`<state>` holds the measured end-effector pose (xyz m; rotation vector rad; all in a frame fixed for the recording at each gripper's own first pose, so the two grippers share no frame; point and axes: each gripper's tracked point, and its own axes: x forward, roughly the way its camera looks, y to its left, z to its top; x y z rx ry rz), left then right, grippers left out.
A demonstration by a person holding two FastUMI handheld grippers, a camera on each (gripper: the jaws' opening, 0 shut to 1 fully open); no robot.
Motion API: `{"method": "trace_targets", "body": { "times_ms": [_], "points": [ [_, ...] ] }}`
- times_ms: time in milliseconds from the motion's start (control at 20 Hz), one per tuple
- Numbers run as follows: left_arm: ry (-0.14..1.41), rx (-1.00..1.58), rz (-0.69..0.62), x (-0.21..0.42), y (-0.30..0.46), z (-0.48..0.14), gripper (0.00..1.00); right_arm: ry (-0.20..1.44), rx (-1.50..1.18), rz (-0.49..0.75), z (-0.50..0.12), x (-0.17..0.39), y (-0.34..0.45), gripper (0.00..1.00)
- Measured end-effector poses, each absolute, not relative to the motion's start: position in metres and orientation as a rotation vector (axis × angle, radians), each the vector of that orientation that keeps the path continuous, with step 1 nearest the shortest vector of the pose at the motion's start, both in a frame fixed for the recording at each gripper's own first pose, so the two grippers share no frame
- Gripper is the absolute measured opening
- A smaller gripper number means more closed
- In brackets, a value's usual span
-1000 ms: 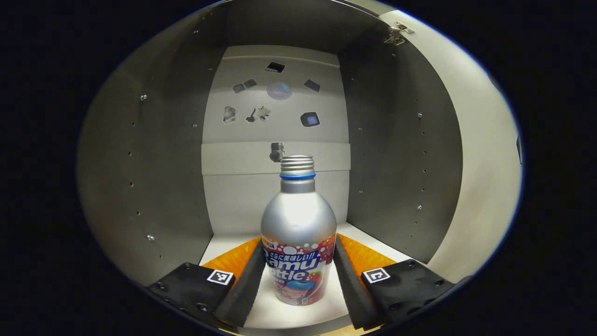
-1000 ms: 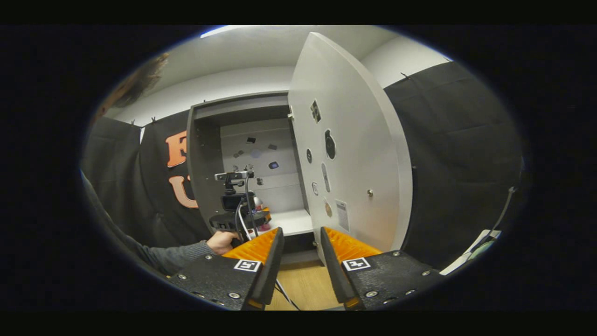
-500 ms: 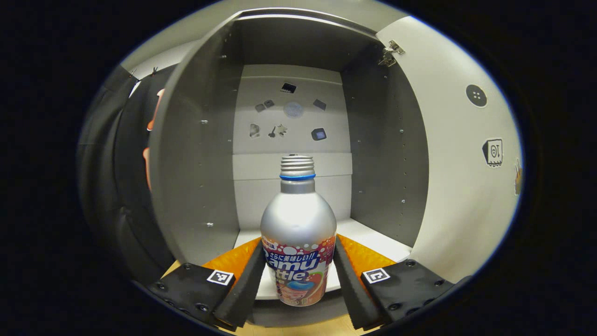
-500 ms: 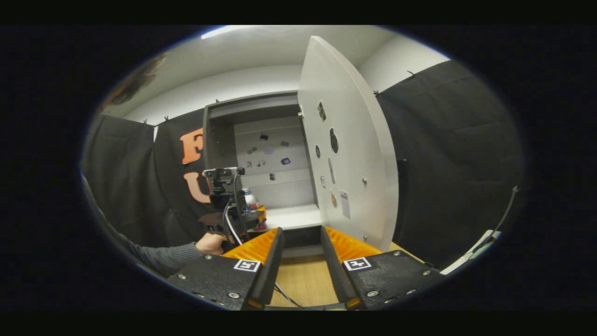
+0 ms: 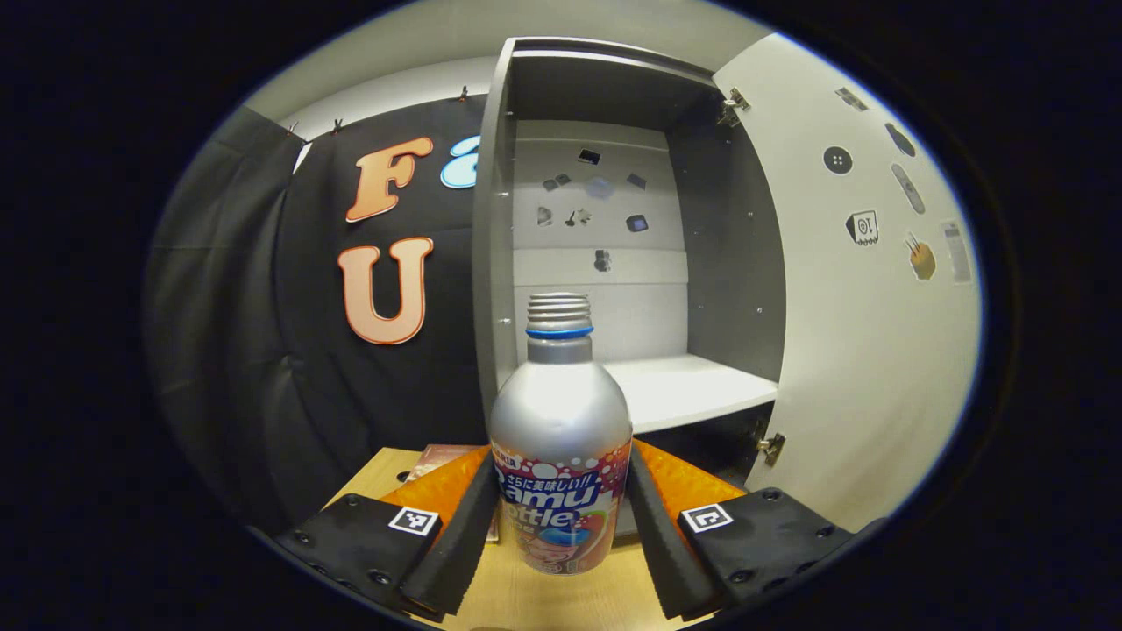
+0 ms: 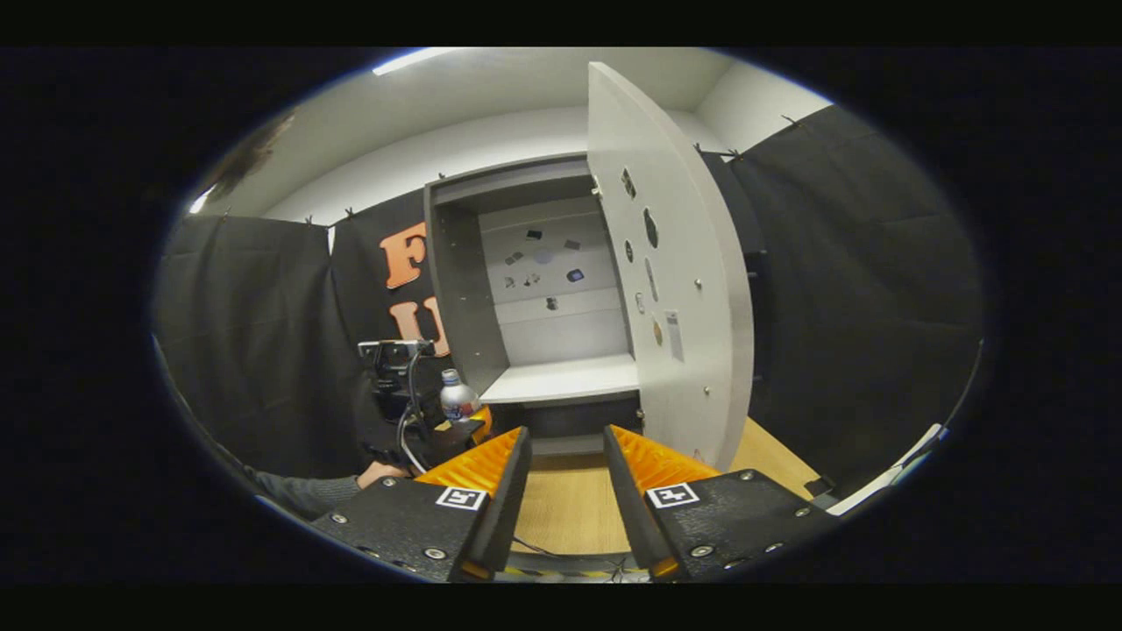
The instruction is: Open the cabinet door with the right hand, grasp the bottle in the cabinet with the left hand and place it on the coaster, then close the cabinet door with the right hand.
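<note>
**Bottle out of the cabinet, coaster next**

Clearly, in the left gripper view, the left claw [image 5: 561, 517] is closed on the bottle [image 5: 561, 438]: both fingers press against the printed lower half of its body, one on each side, and the bottle stands upright between them with its threaded neck on top. Its base hangs above the wooden worktop [image 5: 526, 600], in front of the cabinet [image 5: 614, 263] and clear of the white shelf [image 5: 684, 390]. The cabinet door [image 5: 859, 350] stands swung wide to the right, its hinges showing at top and bottom. A flat reddish thing [image 5: 438, 456] lies on the worktop just behind the left finger; it may be the coaster, though too little of it shows to be sure.

In the right gripper view, the right claw [image 6: 565, 491] is open with nothing between its fingers, held back from the cabinet [image 6: 535, 280] and pointing at the gap beside the open door [image 6: 684, 280]. To the left, the left claw [image 6: 438, 421] carries the bottle [image 6: 456, 399] low in front of the cabinet, outside it, with a hand [image 6: 381, 473] and grey sleeve below.

By my reading, the door is opened and the bottle grasped and drawn out. What remains is setting it on the coaster, releasing it, and then closing the door with the right claw.
</note>
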<state>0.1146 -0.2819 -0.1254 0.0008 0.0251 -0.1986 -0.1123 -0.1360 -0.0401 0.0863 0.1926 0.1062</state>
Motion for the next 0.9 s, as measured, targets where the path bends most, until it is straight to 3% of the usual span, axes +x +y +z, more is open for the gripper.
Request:
{"method": "trace_targets", "body": {
  "times_ms": [200,250,350,400,900],
  "points": [
    [0.1,0.007,-0.155,0.094,-0.255,-0.188,0.85,0.257,0.083,0.132,-0.063,-0.114,-0.132,0.53],
    [0.118,0.007,-0.149,0.09,-0.249,-0.205,0.86,0.271,0.083,0.135,-0.067,-0.114,-0.132,0.48],
    [0.164,0.002,-0.131,0.082,-0.239,-0.238,0.86,0.301,0.087,0.139,-0.077,-0.112,-0.132,0.59],
    [0.182,-0.003,-0.129,0.077,-0.234,-0.252,0.86,0.318,0.091,0.139,-0.083,-0.112,-0.132,0.54],
    [0.318,0.008,-0.093,0.059,-0.205,-0.367,0.86,0.467,0.054,0.145,-0.126,-0.1,-0.129,0.58]
  ]
}}
